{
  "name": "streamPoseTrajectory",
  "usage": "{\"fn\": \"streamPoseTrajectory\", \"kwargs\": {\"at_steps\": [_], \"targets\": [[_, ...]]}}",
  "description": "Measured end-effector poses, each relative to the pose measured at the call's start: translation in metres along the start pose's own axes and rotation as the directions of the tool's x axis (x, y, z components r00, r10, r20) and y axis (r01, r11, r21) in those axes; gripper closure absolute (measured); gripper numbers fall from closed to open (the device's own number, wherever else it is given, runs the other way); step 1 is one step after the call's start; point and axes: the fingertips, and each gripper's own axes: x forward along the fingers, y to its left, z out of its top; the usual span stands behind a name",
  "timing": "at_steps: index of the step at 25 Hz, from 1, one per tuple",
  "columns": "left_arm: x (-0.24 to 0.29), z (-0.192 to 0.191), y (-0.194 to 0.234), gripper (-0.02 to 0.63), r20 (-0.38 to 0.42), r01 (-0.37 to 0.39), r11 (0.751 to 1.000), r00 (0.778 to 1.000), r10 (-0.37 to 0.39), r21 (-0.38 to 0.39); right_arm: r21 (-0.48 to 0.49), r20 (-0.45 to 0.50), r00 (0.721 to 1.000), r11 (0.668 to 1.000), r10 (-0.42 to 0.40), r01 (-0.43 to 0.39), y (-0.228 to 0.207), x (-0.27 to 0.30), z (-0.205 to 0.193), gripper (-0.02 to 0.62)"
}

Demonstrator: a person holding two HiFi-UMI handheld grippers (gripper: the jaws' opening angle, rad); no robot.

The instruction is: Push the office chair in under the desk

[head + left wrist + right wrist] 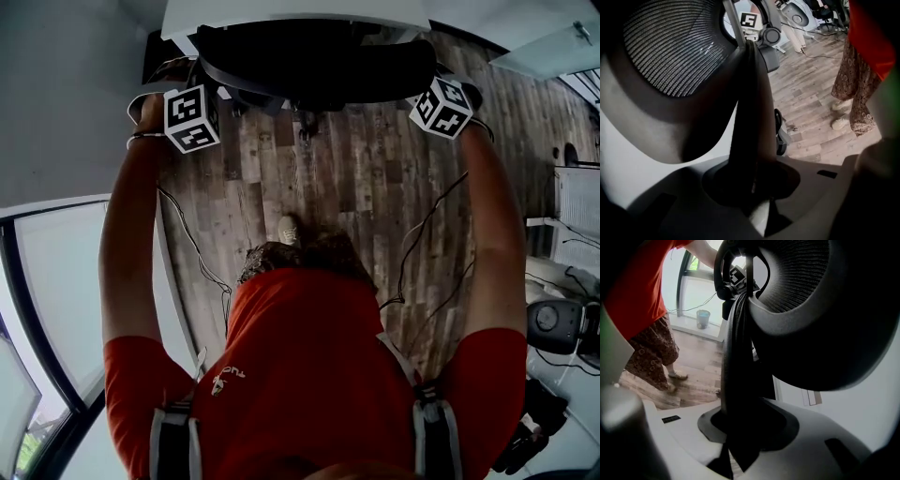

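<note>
The black office chair stands with its seat partly beneath the white desk at the top of the head view. My left gripper is shut on the left end of the backrest's top rim, and my right gripper is shut on the right end. In the left gripper view the dark rim runs down into the left gripper, with the mesh back at upper left. The right gripper view has the rim pinched in the right gripper, beside the mesh back.
Wooden plank floor lies between the person and the chair, with thin cables trailing across it. A glass window wall is on the left. A white radiator and black equipment stand at the right. A small bucket sits by the window.
</note>
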Motion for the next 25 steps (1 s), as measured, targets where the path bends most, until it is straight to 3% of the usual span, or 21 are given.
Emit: {"fn": "streamPoseTrajectory", "kwargs": {"at_steps": [25], "targets": [[0.075, -0.017, 0.083, 0.503, -0.062, -0.012, 0.999, 0.998, 0.01, -0.035, -0.017, 0.012, 1.0, 1.0, 0.001, -0.001, -0.104, 0.048, -0.015, 0.465]]}}
